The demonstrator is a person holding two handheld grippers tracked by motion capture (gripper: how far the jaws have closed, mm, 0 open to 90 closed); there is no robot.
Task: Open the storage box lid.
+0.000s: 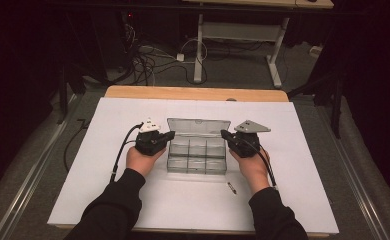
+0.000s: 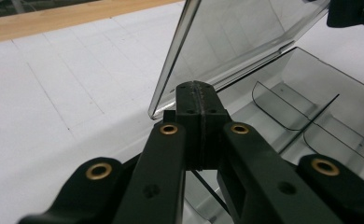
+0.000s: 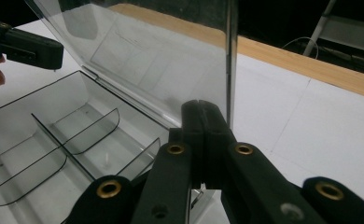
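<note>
We find the clear compartment box (image 1: 197,152) mid-table with its lid (image 1: 198,126) raised, long axis running across between the left gripper (image 1: 171,135) and the right gripper (image 1: 224,133), both closed on nothing, equally near either end wall.

At the centre of the high view stands one clear plastic box (image 1: 197,156), with one lid (image 1: 199,127) raised behind it and six compartments inside, three across in each of two rows. Two grippers flank it, the left gripper (image 1: 171,135) just left of centre and the right gripper (image 1: 223,133) just right, each carried by one hand, so two hands and two dark sleeves. One small dark object (image 1: 231,187) lies lower right of the box on the one white tabletop (image 1: 108,150).
</note>
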